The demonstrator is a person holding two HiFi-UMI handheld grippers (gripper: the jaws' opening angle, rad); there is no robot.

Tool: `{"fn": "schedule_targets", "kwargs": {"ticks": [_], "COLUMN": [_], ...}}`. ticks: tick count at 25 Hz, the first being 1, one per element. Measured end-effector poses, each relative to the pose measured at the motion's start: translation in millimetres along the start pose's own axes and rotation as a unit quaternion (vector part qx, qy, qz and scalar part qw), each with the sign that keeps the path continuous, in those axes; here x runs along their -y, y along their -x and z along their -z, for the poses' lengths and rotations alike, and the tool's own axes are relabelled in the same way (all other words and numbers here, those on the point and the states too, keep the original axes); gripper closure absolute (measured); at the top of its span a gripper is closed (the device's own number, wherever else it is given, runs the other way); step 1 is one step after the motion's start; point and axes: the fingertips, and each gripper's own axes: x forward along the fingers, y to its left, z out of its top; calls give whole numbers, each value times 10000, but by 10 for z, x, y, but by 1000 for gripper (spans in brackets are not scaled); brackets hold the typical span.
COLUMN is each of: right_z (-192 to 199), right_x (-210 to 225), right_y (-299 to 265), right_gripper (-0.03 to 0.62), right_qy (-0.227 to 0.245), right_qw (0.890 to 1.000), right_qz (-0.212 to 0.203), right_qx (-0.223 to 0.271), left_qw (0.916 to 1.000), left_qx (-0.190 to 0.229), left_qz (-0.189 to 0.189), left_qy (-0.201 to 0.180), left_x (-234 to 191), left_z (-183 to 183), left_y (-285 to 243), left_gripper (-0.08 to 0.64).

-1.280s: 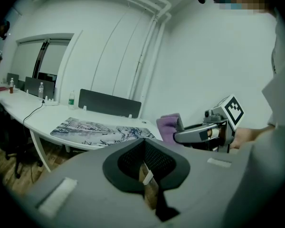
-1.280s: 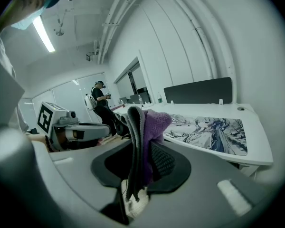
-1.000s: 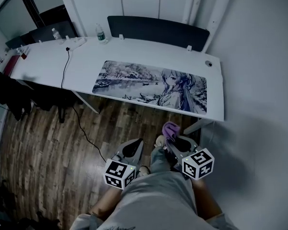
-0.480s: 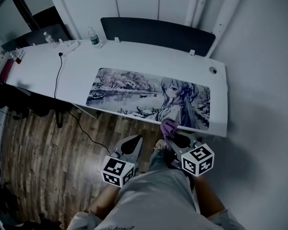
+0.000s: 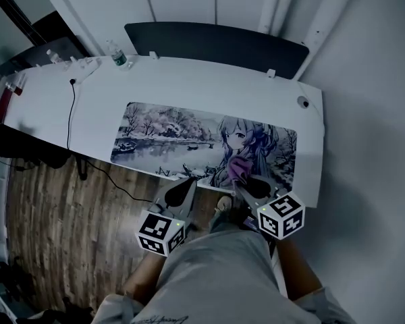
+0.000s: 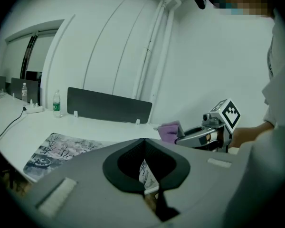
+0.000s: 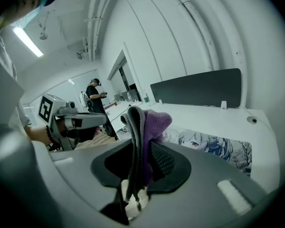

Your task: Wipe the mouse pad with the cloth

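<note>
- The cloth [image 5: 237,169], purple and fleecy, is pinched between the closed jaws of the right gripper [image 5: 245,182]. In the head view it sits right of centre, over the near edge of the mouse pad [image 5: 189,137]. I cannot tell whether it touches the pad.
- It looks soft, light and floppy. In the right gripper view a folded wad bulges above the jaw tips, so I would expect it to bunch and drape, not press flat.
- The grip runs across the fold and seems secure. The loose fabric past the tips, not the jaws, should be what meets the surface.
- The mouse pad is wide and printed, lying flat on the white desk [image 5: 189,79] across mid-frame. It looks thin and flexible, and its front edge may ripple or creep under a hard drag.
- The left gripper [image 5: 182,193], lower centre, has its jaws together on nothing. It hovers near the pad's front edge and could pin that edge down.
</note>
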Motion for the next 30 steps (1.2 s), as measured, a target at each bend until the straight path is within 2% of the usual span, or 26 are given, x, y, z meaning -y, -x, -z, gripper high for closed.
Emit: {"fn": "schedule_targets", "kwargs": {"ticks": [5,10,17,25,30], "right_z": [-186,-248,-146,-160,-133], "right_x": [365,704,849,1012,1211], "right_y": [-41,-63,-109,-161,-177], "right_gripper": [499,499,498,499,499], "right_qy": [8,-137,-480,-938,-1211], "right_qw": [10000,9999,9987,9938,9873], "right_qz": [-44,63,119,590,1032], "right_qx": [17,-19,-123,19,-16], "left_qw": [9999,9998,9991,9938,9907], "left_qx": [-96,-116,-362,-666,-771], "left_qz": [-108,12,209,865,1102], "left_qy": [-50,-172,-96,-218,-206], "left_x": [-102,-74,-71,-138,-266], "left_z": [-137,-301,-242,-205,-218], "left_y": [-346,-646,-902,-1288,-1464], "left_gripper": [546,546,546,546,546]}}
